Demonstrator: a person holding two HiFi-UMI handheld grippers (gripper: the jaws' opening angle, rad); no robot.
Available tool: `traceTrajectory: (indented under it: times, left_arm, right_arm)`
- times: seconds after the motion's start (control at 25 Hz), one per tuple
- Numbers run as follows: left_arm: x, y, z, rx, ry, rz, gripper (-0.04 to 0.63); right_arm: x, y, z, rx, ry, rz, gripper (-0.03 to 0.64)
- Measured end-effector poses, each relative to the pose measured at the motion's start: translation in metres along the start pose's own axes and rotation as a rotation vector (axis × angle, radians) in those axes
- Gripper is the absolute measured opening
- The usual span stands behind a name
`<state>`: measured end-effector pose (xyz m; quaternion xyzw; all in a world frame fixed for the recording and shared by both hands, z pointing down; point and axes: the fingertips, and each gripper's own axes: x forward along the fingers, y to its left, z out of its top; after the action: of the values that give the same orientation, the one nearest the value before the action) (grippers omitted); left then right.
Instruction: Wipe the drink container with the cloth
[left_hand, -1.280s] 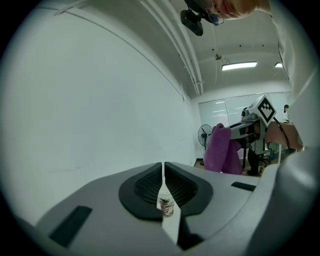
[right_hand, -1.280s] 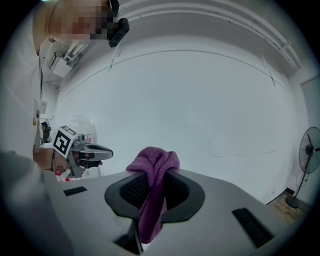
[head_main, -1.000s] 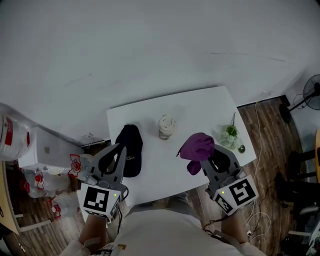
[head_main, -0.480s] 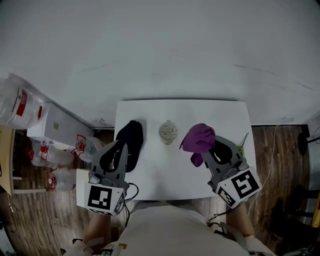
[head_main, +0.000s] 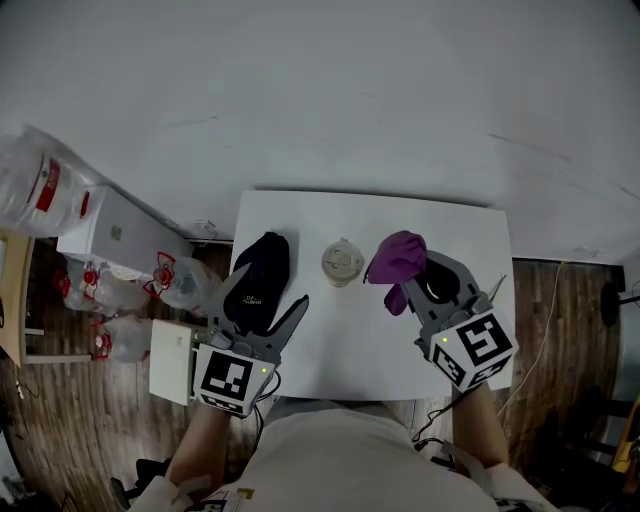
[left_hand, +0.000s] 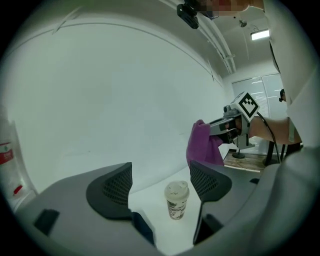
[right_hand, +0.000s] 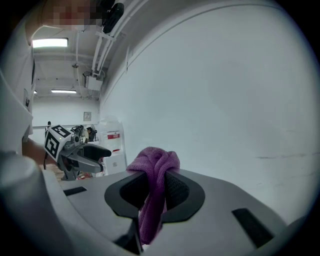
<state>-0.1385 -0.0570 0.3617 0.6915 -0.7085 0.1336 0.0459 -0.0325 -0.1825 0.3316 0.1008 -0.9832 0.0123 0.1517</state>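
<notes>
A paper drink cup (head_main: 342, 262) with a white lid stands upright on the white table (head_main: 330, 345); the left gripper view shows the cup (left_hand: 176, 200) ahead, in line with the gap between the jaws. My left gripper (head_main: 268, 312) hovers near the table's front left; its jaws have just been opening and stand wide with nothing between them. My right gripper (head_main: 412, 282) is shut on a purple cloth (head_main: 396, 260), held above the table just right of the cup. The cloth (right_hand: 154, 192) bunches above the jaws and hangs below them.
A black cap (head_main: 255, 282) lies on the table left of the cup, just ahead of my left gripper. A small plant (head_main: 493, 290) peeks out at the table's right edge. Plastic bags and a white box (head_main: 115, 235) stand on the floor at the left.
My left gripper's jaws have gone from shut to wide open. Both grippers have shifted forward over the table. The right one still carries the purple cloth.
</notes>
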Motion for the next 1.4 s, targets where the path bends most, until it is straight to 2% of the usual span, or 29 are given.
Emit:
traceTrajectory:
  times: [0.4, 0.68, 0.96, 1.4]
  left_arm:
    - [0.07, -0.028, -0.063, 0.04, 0.087, -0.179, 0.374]
    - [0.109, -0.052, -0.135, -0.045, 0.211, -0.289, 0.387]
    - [0.142, -0.062, -0.182, -0.051, 0.292, -0.33, 0.391]
    - [0.159, -0.071, -0.189, 0.01, 0.253, -0.392, 0.377]
  right_arm:
    - [0.044, 0.002, -0.034, -0.019, 0.121, 0.029, 0.081]
    - [0.07, -0.004, -0.066, 0.021, 0.186, -0.005, 0.081]
    - [0.094, -0.01, -0.106, 0.039, 0.236, -0.021, 0.082]
    - [0.127, -0.014, -0.149, 0.042, 0.306, -0.029, 0.083]
